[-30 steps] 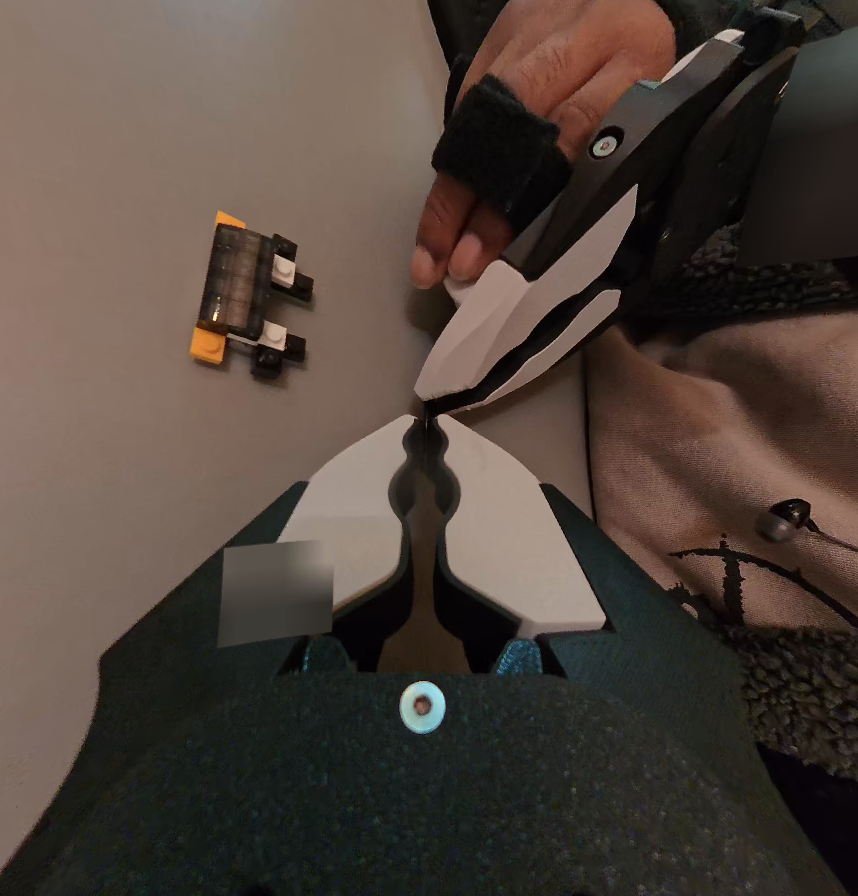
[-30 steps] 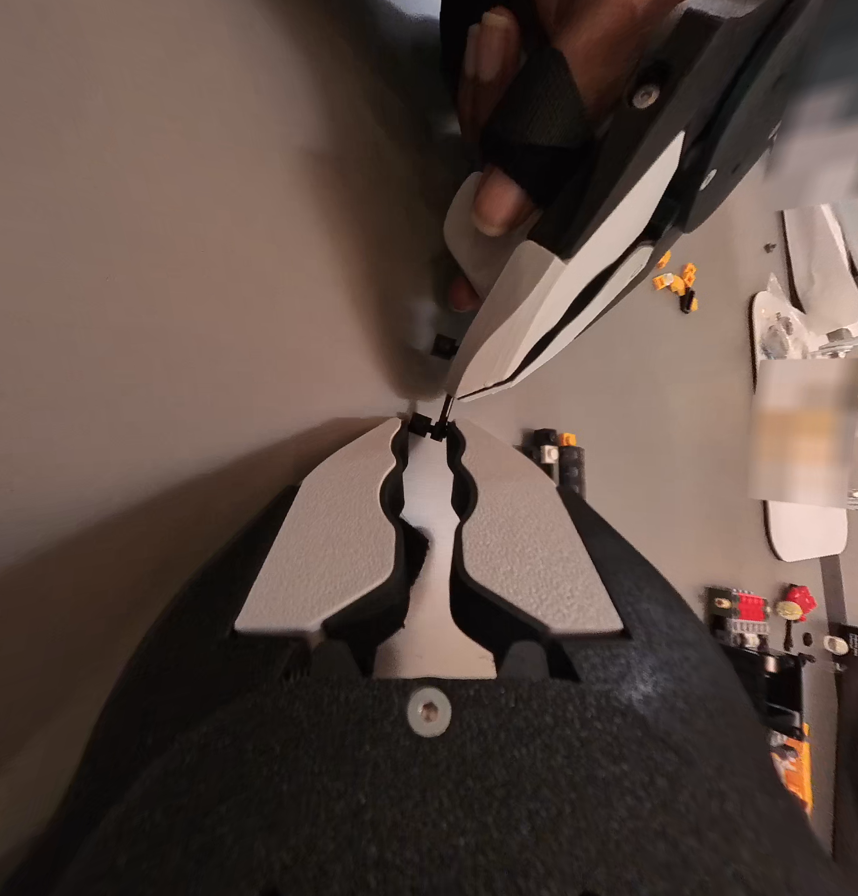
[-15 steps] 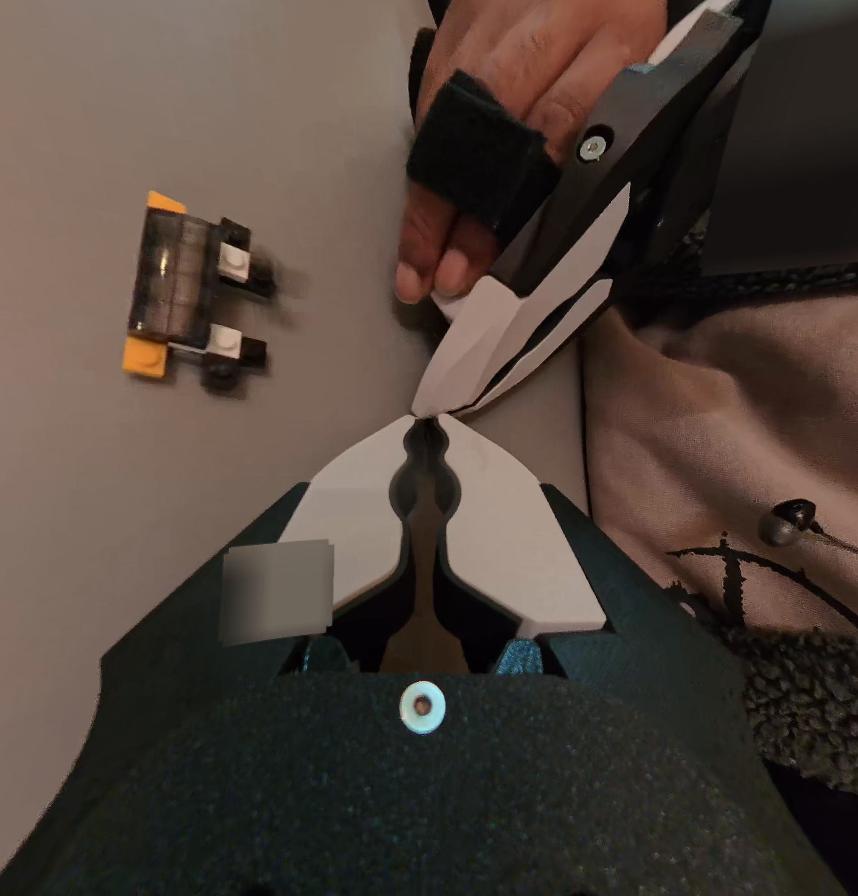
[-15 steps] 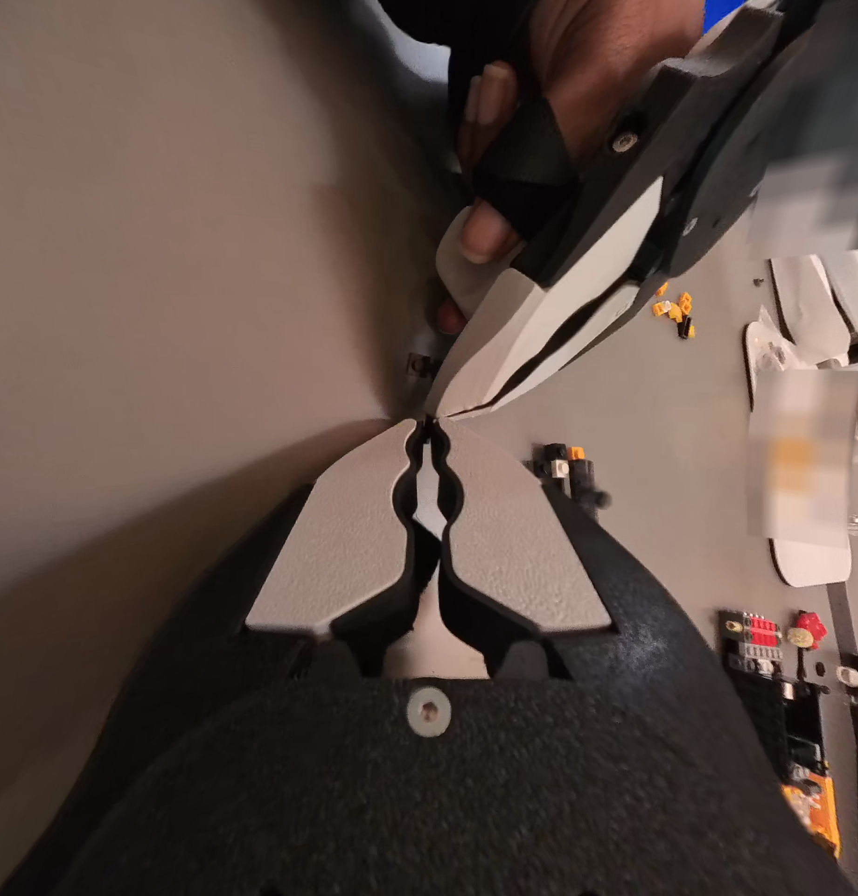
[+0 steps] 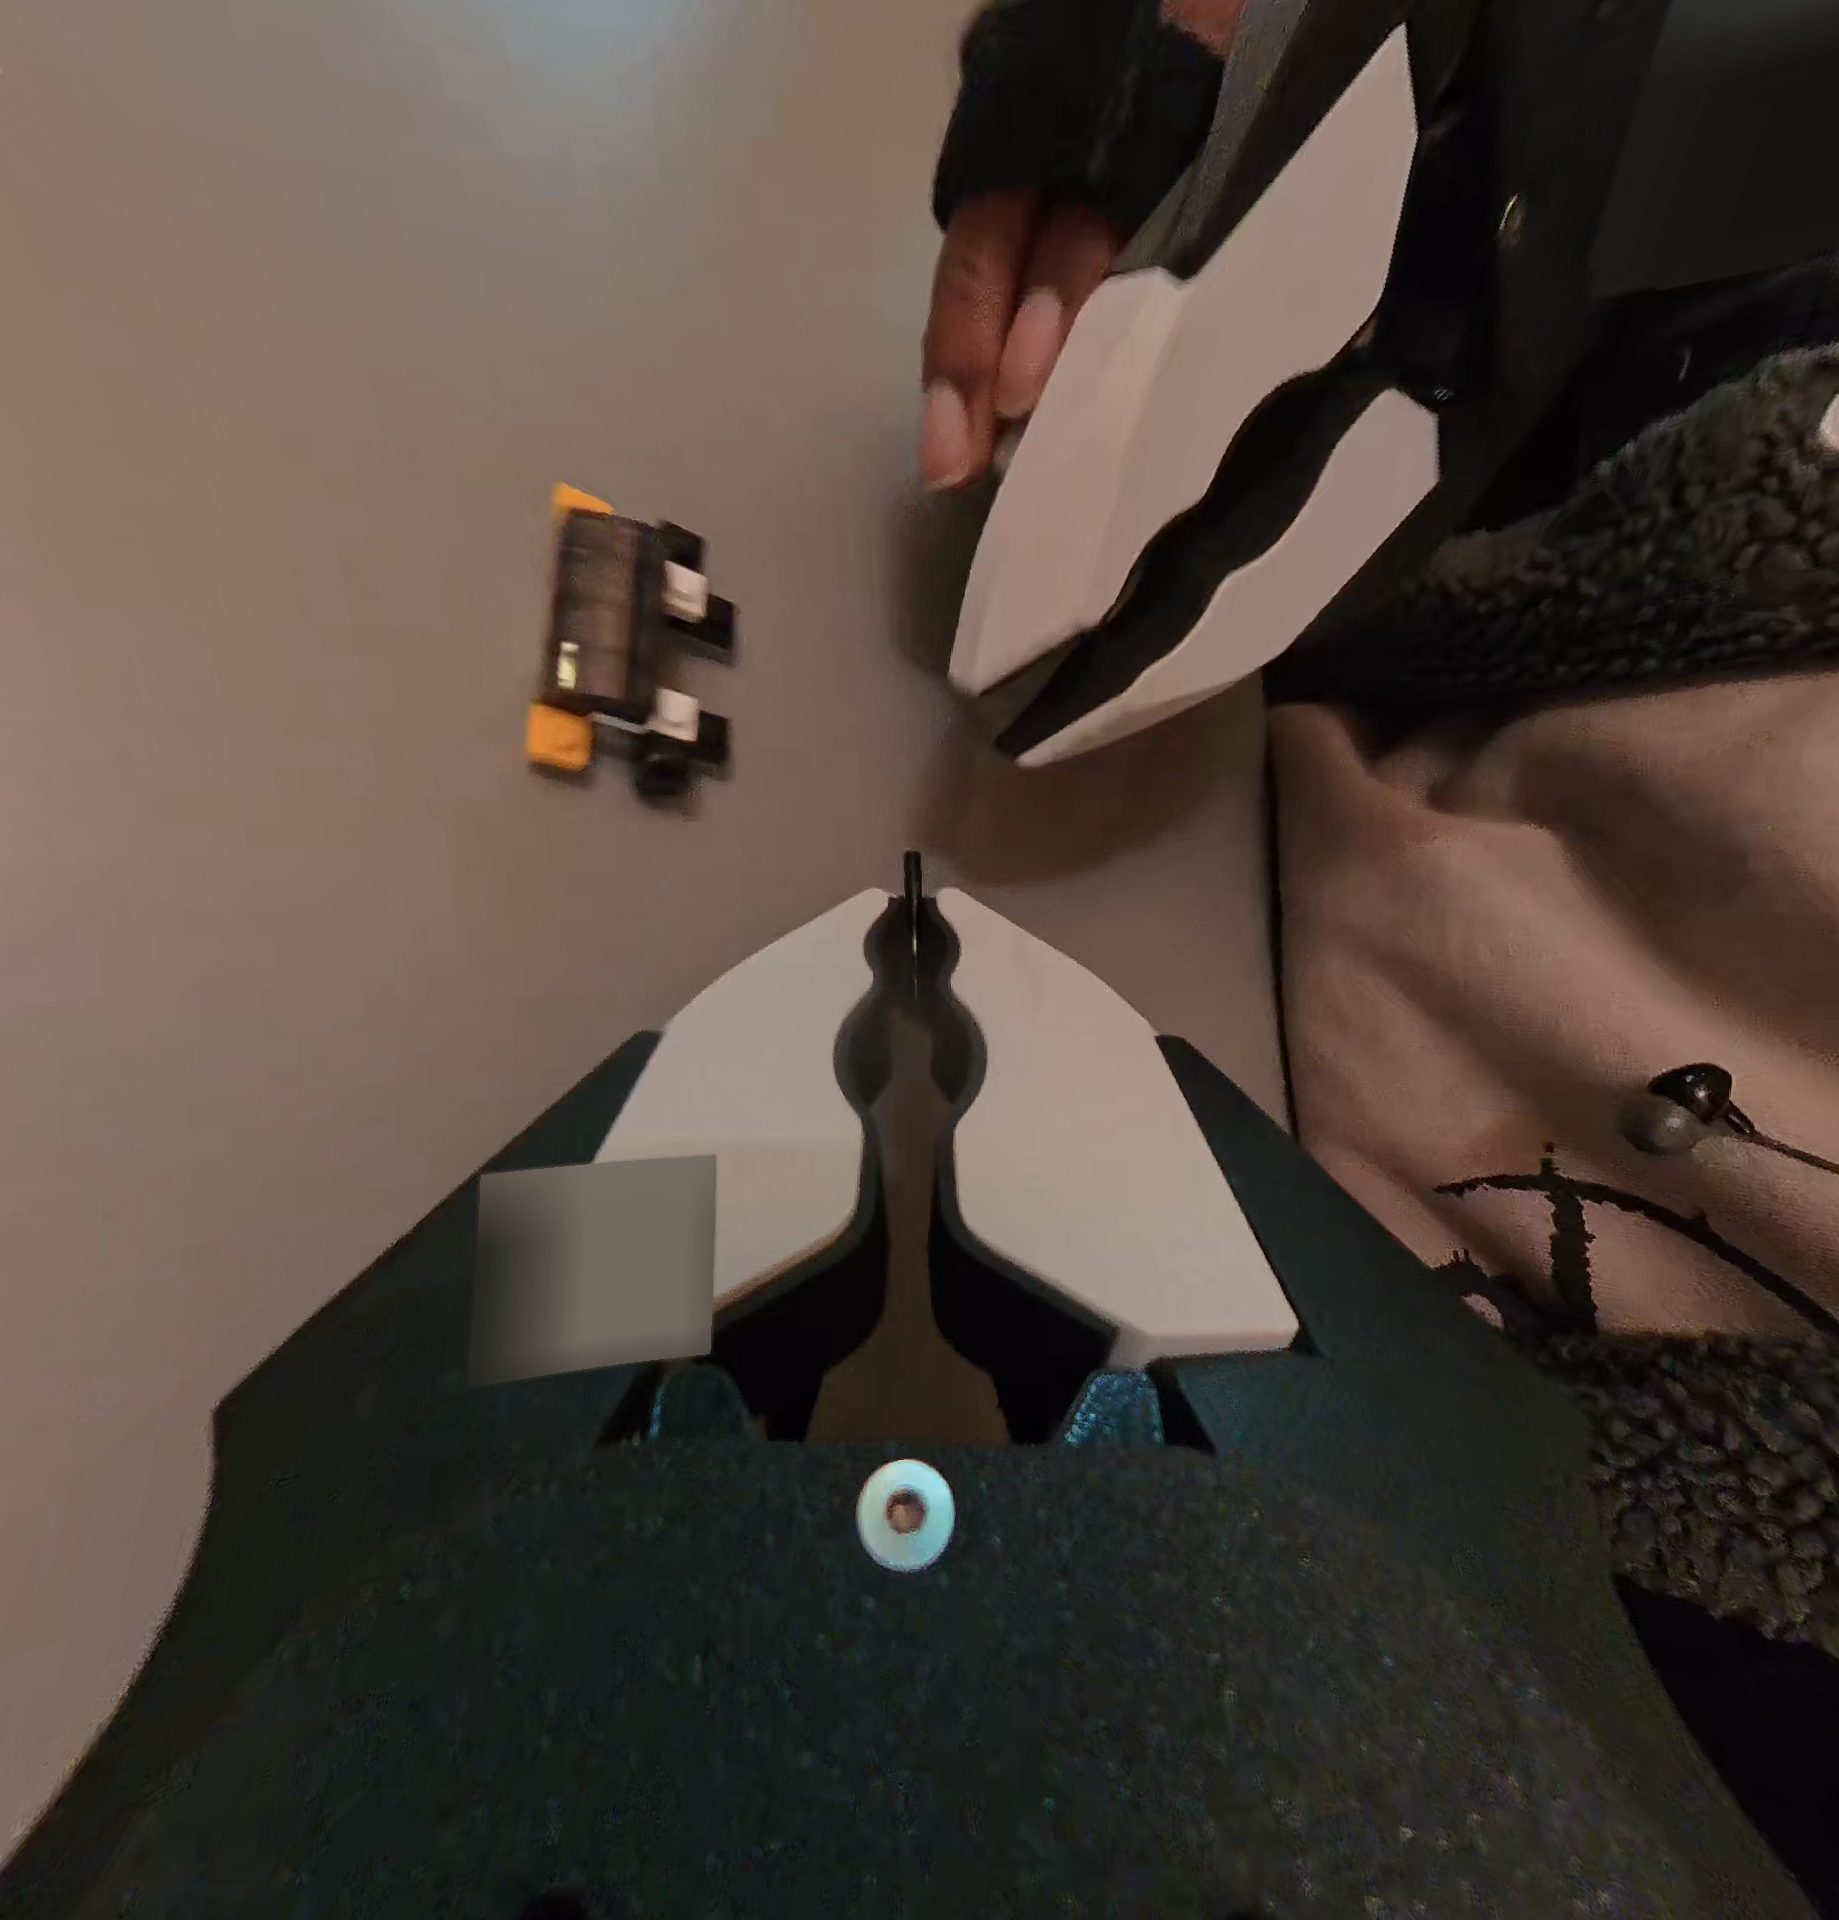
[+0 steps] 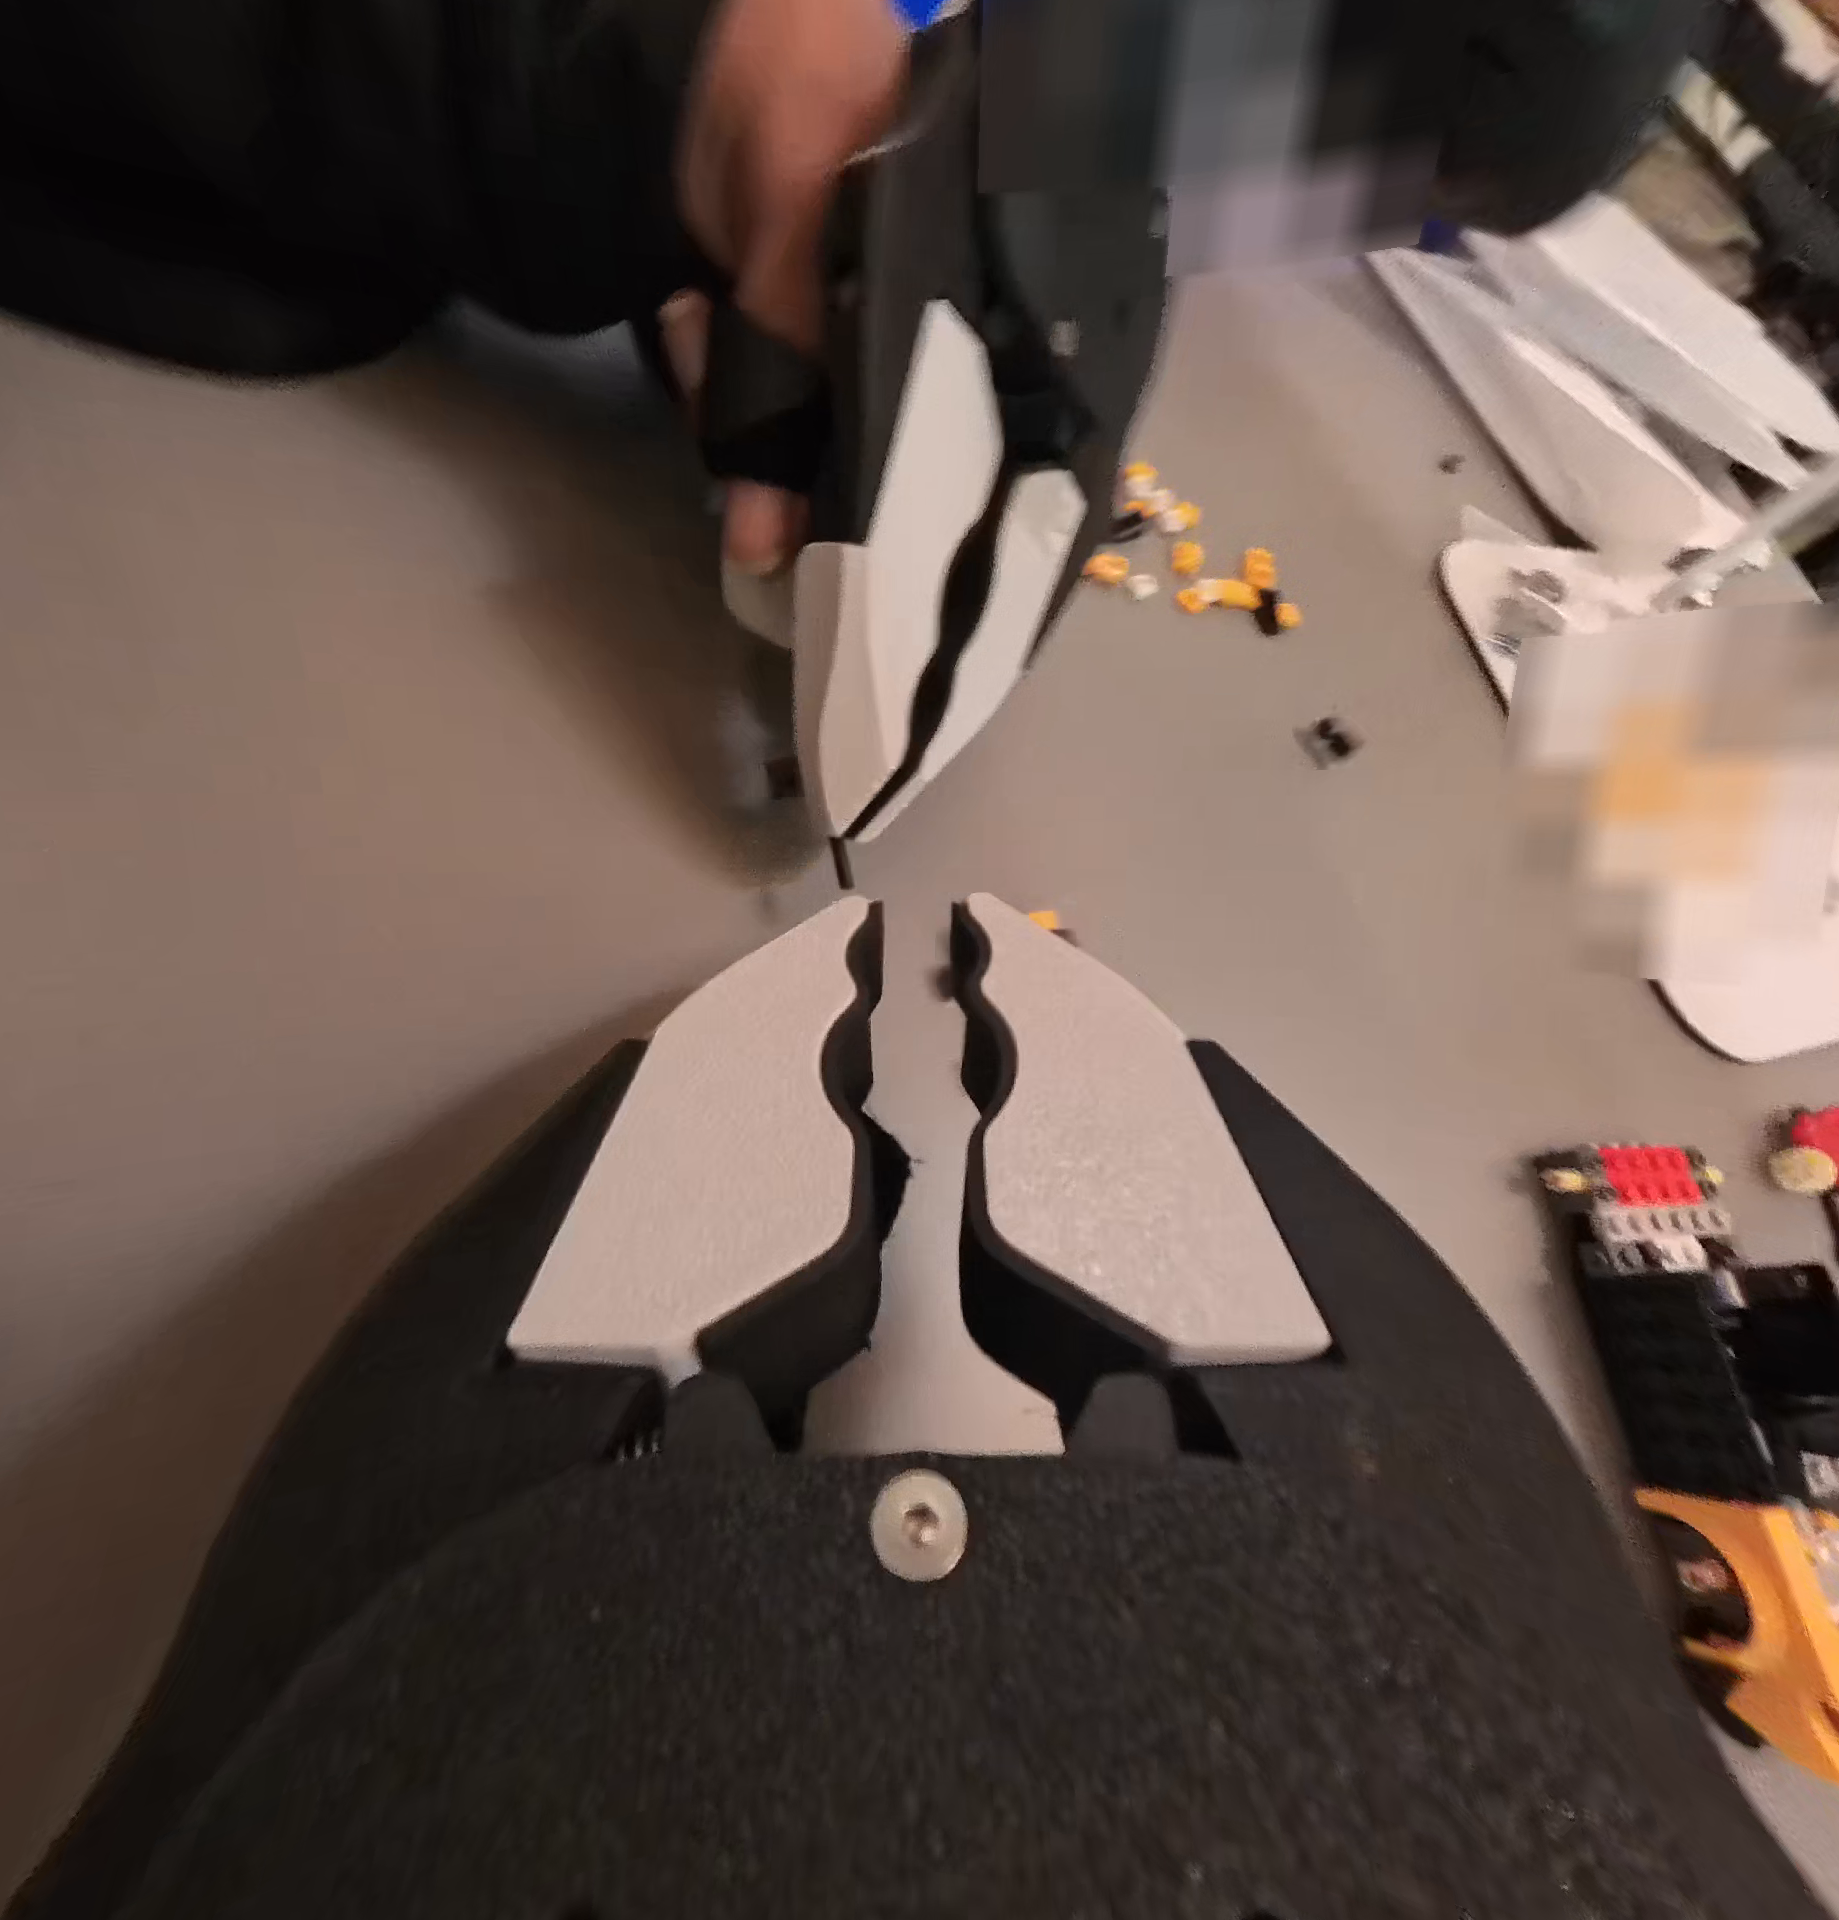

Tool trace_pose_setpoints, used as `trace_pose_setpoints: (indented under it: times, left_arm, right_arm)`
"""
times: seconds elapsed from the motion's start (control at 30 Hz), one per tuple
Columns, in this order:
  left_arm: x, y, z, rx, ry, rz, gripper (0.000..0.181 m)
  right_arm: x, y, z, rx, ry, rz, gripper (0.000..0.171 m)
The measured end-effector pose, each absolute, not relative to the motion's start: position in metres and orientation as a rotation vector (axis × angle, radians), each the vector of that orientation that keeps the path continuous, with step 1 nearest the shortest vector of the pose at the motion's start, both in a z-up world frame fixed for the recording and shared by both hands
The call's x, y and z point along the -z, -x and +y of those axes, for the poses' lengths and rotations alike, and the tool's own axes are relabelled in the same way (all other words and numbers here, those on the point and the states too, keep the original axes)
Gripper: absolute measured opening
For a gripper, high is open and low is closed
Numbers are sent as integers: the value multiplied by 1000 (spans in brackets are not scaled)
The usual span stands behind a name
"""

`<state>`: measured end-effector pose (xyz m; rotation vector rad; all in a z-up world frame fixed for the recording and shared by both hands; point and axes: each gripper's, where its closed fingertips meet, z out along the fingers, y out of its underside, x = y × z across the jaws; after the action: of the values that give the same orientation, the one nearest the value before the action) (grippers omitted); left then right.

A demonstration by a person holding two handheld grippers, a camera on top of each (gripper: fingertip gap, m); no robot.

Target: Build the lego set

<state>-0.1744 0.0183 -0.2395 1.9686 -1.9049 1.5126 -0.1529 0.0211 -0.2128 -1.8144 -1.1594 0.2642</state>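
Observation:
My left gripper (image 5: 912, 896) is shut on a thin black lego piece (image 5: 912, 871) that sticks out past its tips. In the right wrist view the left gripper (image 6: 842, 831) points down at my right one, with the black piece (image 6: 840, 860) at its tip. My right gripper (image 6: 917, 906) is open by a narrow gap and empty. In the left wrist view the right gripper (image 5: 998, 717) hangs up and to the right of the left tips, apart from them. A small black, white and orange sub-assembly (image 5: 624, 644) lies on the grey table (image 5: 271, 520) to the left.
Loose orange and white pieces (image 6: 1185, 561) and a small black piece (image 6: 1330, 740) lie beyond the grippers. A black, red and orange car build (image 6: 1673, 1299) lies at the right. White stands (image 6: 1725, 935) sit at the far right. A person's fleece jacket (image 5: 1517, 935) borders the table edge. Less than 4 cm separates the two grippers' tips.
The two grippers were tip to tip on the black piece. The right gripper has opened and drawn back; the left one keeps the piece.

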Motion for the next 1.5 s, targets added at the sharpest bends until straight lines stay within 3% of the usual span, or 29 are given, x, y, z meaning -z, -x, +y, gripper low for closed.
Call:
trace_pose_setpoints:
  times: [0.23, 0.43, 0.67, 0.77, 1.2, 1.5]
  left_arm:
    - [219, 172, 84, -1754, -2304, -1729, 2]
    - [201, 167, 98, -1967, -2342, -1742, 2]
    - [182, 162, 95, -2177, -2251, -1796, 2]
    - [178, 161, 91, -2206, -2217, -1841, 1]
    - [191, 161, 60, -1922, -2059, -2288, 3]
    - [193, 159, 61, -1859, -2098, -2347, 3]
  right_arm:
    - [189, 129, 91, -345, 1922, -1007, 16]
    - [190, 158, 100, -742, 1939, -900, 20]
    - [182, 163, 99, -1058, 1911, -777, 18]
    - [179, 165, 95, -1141, 1885, -773, 5]
    - [185, 169, 64, -908, 1810, -1227, 3]
    - [184, 164, 68, -896, 1822, -1212, 4]
